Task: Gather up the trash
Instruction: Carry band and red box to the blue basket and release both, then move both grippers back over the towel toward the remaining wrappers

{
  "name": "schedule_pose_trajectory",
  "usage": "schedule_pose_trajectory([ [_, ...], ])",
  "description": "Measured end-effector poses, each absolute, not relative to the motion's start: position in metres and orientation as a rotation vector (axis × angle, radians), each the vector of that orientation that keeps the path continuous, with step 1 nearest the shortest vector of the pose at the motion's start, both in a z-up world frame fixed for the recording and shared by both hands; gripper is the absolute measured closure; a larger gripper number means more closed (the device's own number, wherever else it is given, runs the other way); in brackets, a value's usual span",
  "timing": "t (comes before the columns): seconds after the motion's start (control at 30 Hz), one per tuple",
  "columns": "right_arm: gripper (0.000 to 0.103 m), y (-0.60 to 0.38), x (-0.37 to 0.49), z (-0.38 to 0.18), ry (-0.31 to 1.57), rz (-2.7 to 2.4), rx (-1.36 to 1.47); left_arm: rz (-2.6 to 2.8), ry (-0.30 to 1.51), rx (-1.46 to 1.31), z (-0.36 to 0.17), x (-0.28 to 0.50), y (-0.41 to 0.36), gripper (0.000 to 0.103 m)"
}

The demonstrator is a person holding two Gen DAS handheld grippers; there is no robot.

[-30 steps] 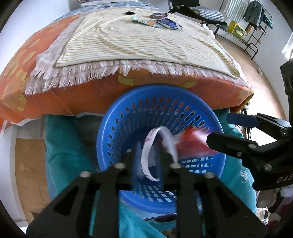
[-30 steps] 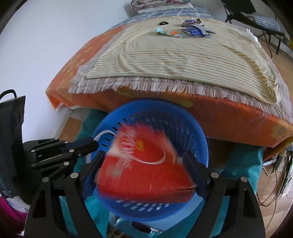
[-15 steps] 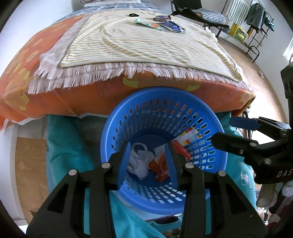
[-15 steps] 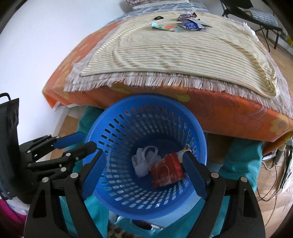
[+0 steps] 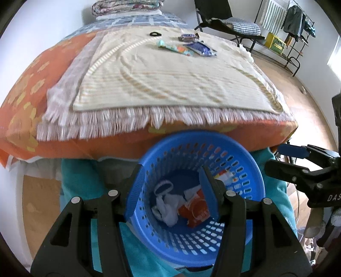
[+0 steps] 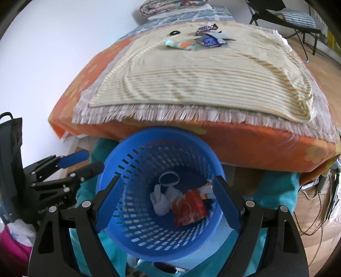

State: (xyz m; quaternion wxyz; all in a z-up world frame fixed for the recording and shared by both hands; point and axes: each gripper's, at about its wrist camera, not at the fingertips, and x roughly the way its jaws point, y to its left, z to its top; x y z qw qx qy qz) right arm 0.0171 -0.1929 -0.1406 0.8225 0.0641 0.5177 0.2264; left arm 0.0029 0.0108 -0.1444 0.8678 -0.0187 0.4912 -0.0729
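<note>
A blue perforated basket (image 5: 245, 181) (image 6: 132, 213) stands at the foot of the bed. Inside lie a red wrapper (image 5: 196, 211) (image 6: 188, 209) and crumpled white trash (image 5: 168, 209) (image 6: 161, 201). My left gripper (image 5: 173, 189) is open and empty above the basket. My right gripper (image 6: 168, 200) is open and empty above it too. On the far part of the striped blanket (image 5: 170, 76) lie a Snickers wrapper (image 5: 188, 36) (image 6: 206, 28), a blue wrapper (image 5: 201, 48) (image 6: 210, 40), a teal wrapper (image 5: 174, 48) (image 6: 181, 45) and a black ring (image 5: 155, 33) (image 6: 174, 33).
The bed has an orange cover (image 5: 23, 102). A teal cloth (image 5: 78, 181) lies under the basket. A folded quilt (image 5: 125, 6) sits at the bed's head. A chair (image 5: 232, 23) and clothes rack (image 5: 294, 25) stand at the far right on wooden floor. Cables (image 6: 319, 204) lie right.
The red wrapper and the white trash have dropped from my grippers into the basket. Both grippers have opened wider and tilted up toward the bed.
</note>
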Motion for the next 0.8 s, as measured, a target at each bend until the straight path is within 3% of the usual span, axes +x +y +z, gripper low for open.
schedule_pose_trajectory([
  [0.8, 0.017, -0.25, 0.128, -0.097, 0.975, 0.389, 0.201, -0.253, 0.921, 0.004, -0.097, 0.161, 0.005, 0.048],
])
